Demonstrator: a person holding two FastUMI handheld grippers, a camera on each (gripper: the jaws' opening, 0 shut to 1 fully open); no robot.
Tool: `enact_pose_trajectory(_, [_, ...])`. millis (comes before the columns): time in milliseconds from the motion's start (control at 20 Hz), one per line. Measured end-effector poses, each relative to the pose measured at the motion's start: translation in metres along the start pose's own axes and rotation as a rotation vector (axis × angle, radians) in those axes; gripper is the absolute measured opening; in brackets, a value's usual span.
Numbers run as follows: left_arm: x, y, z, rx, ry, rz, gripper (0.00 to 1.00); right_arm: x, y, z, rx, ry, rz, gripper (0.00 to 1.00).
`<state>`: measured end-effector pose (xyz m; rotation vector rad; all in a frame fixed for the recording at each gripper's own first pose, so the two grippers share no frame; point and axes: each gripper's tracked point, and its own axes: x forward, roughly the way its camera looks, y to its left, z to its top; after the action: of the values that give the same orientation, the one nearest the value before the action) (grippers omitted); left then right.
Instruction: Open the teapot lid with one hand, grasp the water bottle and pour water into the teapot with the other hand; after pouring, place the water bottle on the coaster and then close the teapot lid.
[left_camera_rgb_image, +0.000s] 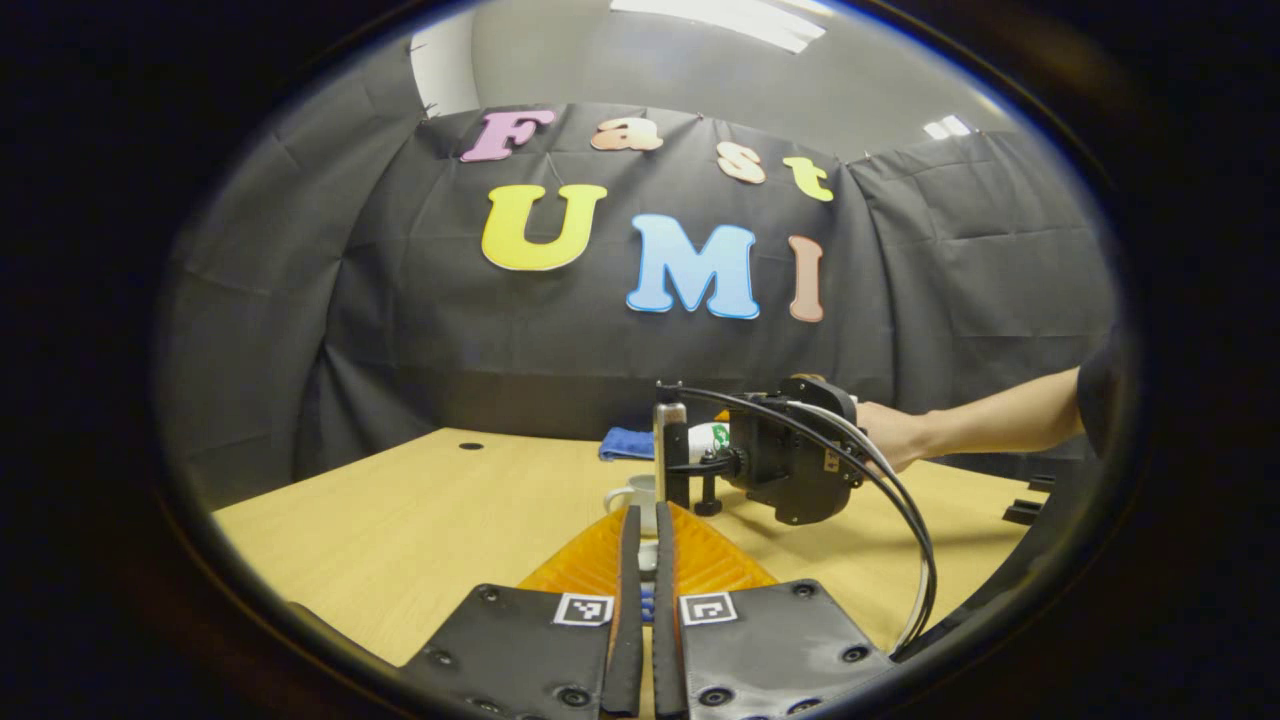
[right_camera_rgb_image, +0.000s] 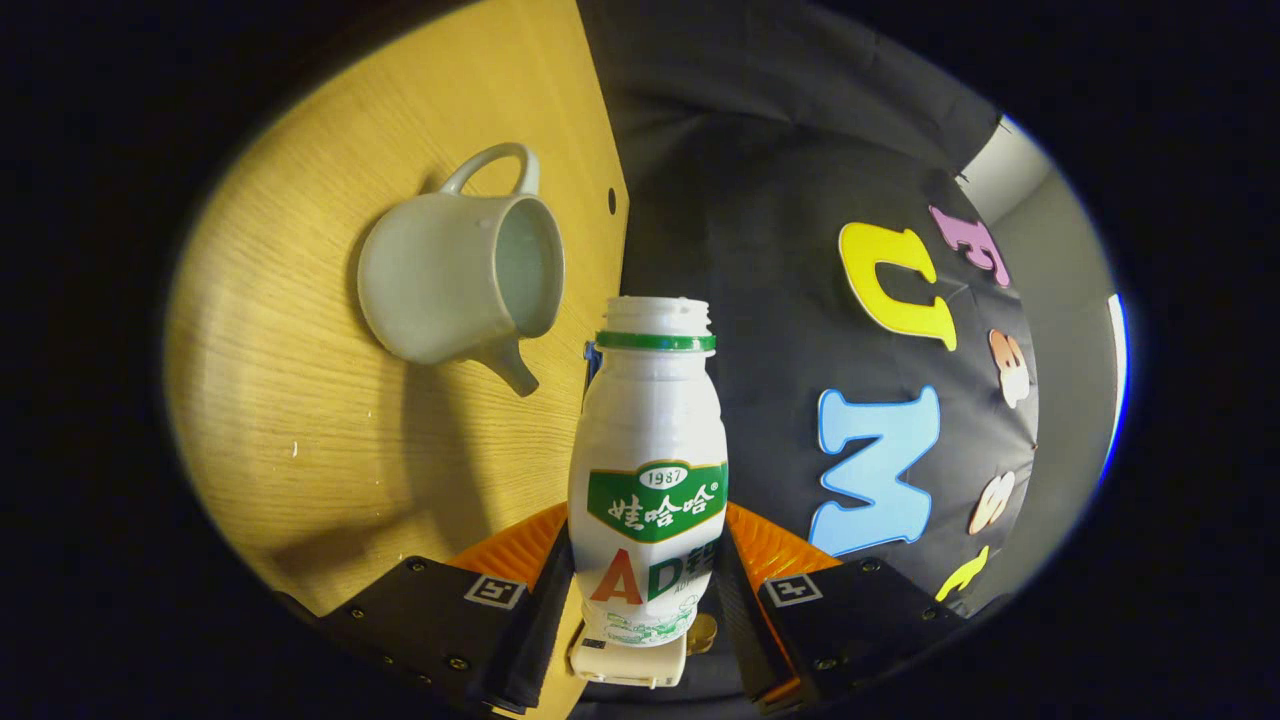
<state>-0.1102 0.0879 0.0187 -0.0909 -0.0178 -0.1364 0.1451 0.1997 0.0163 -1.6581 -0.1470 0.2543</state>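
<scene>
**On the wooden table: bottle tipped sideways by the open teapot**

Across the booth's near half you have the wooden table (left_camera_rgb_image: 400, 520), its pale grain running to the black cloth wall behind. In the left gripper view, your right hand (left_camera_rgb_image: 890, 435) reaches in from the right side, carrying the right gripper (left_camera_rgb_image: 700, 455) above the table's middle, with black cables looping back from it toward you. A blue cloth (left_camera_rgb_image: 628, 443) lies on the far part of the table, just behind that gripper.

In the right gripper view, the scene is rolled sideways, so the table stands as a wall on the left. The teapot (right_camera_rgb_image: 460, 280) sits there with its lid off, its mouth open and empty-looking, handle on the far side and spout pointing toward the water bottle (right_camera_rgb_image: 650, 450). The right gripper (right_camera_rgb_image: 645, 590) is clenched on that bottle: both fingers press its lower body, one on each side. The bottle is uncapped, its neck just beside the teapot's spout but not touching.

Your left gripper (left_camera_rgb_image: 648, 560) has its fingers drawn nearly together, with a small white piece showing between the tips; you cannot tell whether they pinch it. The teapot's white rim (left_camera_rgb_image: 630, 495) peeks up just beyond those tips.
</scene>
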Motion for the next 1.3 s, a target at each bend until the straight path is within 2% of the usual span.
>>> enact_pose_trajectory(50, [0.0, 0.0, -0.001, 0.001, 0.001, 0.001, 0.14, 0.0, -0.001, -0.001, -0.021, -0.001, -0.007, 0.71])
enact_pose_trajectory(100, [0.001, 0.0, 0.0, 0.001, 0.003, 0.001, 0.14, 0.0, -0.001, -0.001, -0.039, -0.003, -0.012, 0.72])
enact_pose_trajectory(150, [0.001, 0.0, -0.002, -0.001, 0.004, 0.001, 0.1, -0.001, -0.001, -0.001, -0.062, -0.003, -0.013, 0.71])
enact_pose_trajectory(250, [0.001, 0.001, -0.003, 0.0, 0.008, 0.002, 0.1, -0.001, -0.003, 0.0, -0.11, -0.008, -0.022, 0.72])
enact_pose_trajectory(300, [0.001, 0.002, -0.004, 0.001, 0.01, 0.002, 0.14, -0.001, -0.003, 0.0, -0.136, -0.009, -0.027, 0.72])
enact_pose_trajectory(350, [0.002, 0.001, -0.005, 0.002, 0.012, 0.001, 0.14, -0.002, -0.004, 0.001, -0.151, -0.01, -0.034, 0.72])
enact_pose_trajectory(400, [0.002, 0.001, -0.004, 0.003, 0.013, 0.002, 0.1, -0.001, -0.005, 0.002, -0.159, -0.012, -0.034, 0.72])
enact_pose_trajectory(500, [0.002, 0.001, -0.003, 0.005, 0.013, 0.002, 0.1, -0.001, -0.007, 0.003, -0.18, -0.017, -0.039, 0.71])
enact_pose_trajectory(550, [0.002, 0.002, -0.005, 0.005, 0.014, 0.002, 0.14, -0.002, -0.009, 0.002, -0.193, -0.018, -0.047, 0.71])
enact_pose_trajectory(600, [0.002, 0.003, -0.006, 0.005, 0.015, 0.002, 0.1, -0.001, -0.01, 0.002, -0.2, -0.022, -0.05, 0.72])
enact_pose_trajectory(650, [0.002, 0.003, -0.005, 0.005, 0.016, 0.003, 0.1, 0.0, -0.011, 0.001, -0.206, -0.024, -0.051, 0.71])
enact_pose_trajectory(700, [0.002, 0.003, -0.005, 0.006, 0.016, 0.004, 0.14, 0.0, -0.011, 0.002, -0.214, -0.026, -0.054, 0.71])
enact_pose_trajectory(750, [0.002, 0.004, -0.006, 0.006, 0.017, 0.005, 0.1, -0.001, -0.012, 0.002, -0.22, -0.027, -0.057, 0.71])
enact_pose_trajectory(800, [0.002, 0.004, -0.007, 0.006, 0.018, 0.005, 0.14, -0.001, -0.012, 0.003, -0.225, -0.027, -0.057, 0.71])
enact_pose_trajectory(900, [0.002, 0.004, -0.006, 0.006, 0.018, 0.004, 0.14, -0.001, -0.014, 0.004, -0.241, -0.029, -0.065, 0.71])
enact_pose_trajectory(950, [0.003, 0.004, -0.006, 0.009, 0.019, 0.005, 0.1, -0.002, -0.015, 0.005, -0.251, -0.031, -0.071, 0.71])
enact_pose_trajectory(1000, [0.003, 0.004, -0.007, 0.011, 0.02, 0.005, 0.14, -0.002, -0.016, 0.005, -0.259, -0.033, -0.078, 0.71])
enact_pose_trajectory(1050, [0.002, 0.003, -0.008, 0.011, 0.022, 0.004, 0.1, -0.001, -0.018, 0.005, -0.267, -0.033, -0.081, 0.71])
enact_pose_trajectory(1250, [0.002, 0.002, -0.006, 0.013, 0.023, 0.002, 0.1, 0.0, -0.025, 0.008, -0.303, -0.037, -0.102, 0.71])
enact_pose_trajectory(1300, [0.002, 0.002, -0.006, 0.016, 0.022, 0.0, 0.14, 0.001, -0.028, 0.008, -0.311, -0.036, -0.107, 0.71])
